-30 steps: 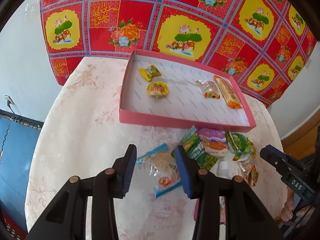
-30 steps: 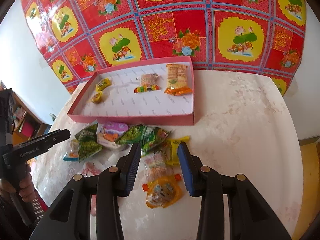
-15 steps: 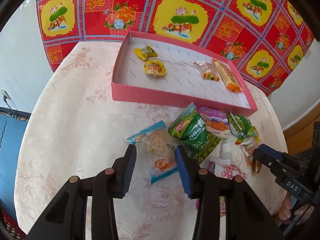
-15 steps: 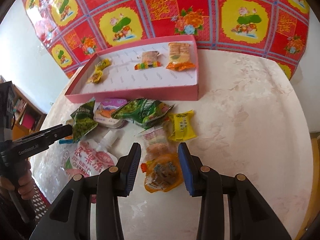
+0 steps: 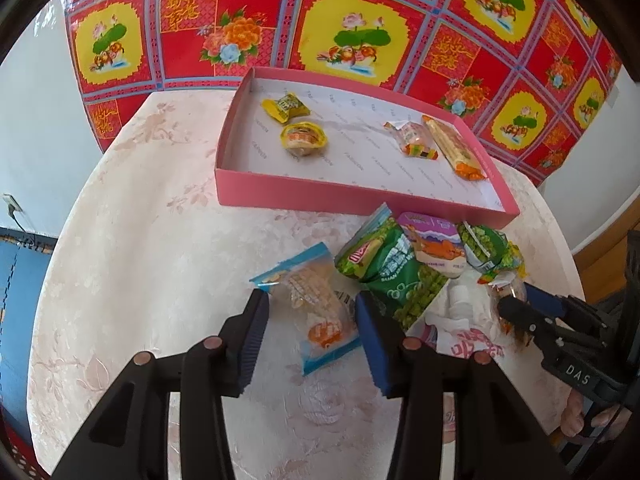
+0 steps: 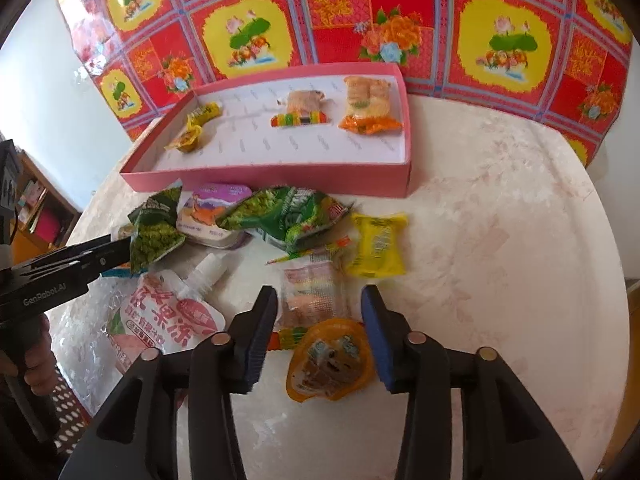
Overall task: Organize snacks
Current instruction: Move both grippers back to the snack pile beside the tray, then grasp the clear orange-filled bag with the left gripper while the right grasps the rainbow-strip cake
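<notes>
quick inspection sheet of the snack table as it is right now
surface: round pale floral table
job's things: pink tray holds four snacks; loose pile in front of it, incl. green pea bags, yellow packet, spouted jelly pouch
clutter: nothing seen
grippers: left gripper open astride blue-edged wafer pack; right gripper open astride orange jelly cup; both have just been opening
cables: wall plug and lead
surroundings: red floral cloth behind

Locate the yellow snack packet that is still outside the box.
In the right wrist view the yellow packet lies on the table, right of the green pea bag, in front of the pink box, beyond the right gripper.
</notes>
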A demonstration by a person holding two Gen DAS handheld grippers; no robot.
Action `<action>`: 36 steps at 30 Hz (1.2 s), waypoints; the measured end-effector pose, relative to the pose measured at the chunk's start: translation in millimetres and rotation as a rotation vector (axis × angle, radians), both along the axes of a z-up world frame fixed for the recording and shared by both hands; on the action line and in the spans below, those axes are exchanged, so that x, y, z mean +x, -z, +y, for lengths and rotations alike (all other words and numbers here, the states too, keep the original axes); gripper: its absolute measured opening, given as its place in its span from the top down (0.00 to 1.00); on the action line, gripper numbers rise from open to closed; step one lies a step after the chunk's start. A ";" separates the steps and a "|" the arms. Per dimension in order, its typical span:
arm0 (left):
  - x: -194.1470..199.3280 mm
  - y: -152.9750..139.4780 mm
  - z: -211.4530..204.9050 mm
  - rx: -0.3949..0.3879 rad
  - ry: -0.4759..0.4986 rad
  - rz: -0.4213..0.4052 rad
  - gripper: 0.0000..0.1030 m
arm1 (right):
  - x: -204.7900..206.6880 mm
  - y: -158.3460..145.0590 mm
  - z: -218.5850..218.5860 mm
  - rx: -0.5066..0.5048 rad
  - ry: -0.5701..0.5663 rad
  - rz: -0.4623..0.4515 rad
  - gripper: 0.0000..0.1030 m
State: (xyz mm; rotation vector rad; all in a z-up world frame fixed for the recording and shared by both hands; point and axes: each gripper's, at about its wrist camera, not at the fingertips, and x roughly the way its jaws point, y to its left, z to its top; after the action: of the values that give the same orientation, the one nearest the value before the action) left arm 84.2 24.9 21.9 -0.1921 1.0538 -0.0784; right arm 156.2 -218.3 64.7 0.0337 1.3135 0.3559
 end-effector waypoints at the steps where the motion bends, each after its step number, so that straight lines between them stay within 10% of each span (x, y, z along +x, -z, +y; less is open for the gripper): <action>1: -0.2 0.3 -0.7 -0.002 0.005 -0.004 0.54 | 0.0 0.7 1.9 -0.005 -0.003 -0.004 0.51; 36: -6.4 -4.2 1.1 0.016 0.029 -0.064 0.74 | -8.8 -7.0 2.8 0.047 0.043 -0.039 0.71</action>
State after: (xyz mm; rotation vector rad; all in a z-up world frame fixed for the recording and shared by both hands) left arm 77.8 26.0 26.1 -0.1592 0.9933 -0.1018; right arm 147.5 -215.5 71.7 0.0942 1.2637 0.3492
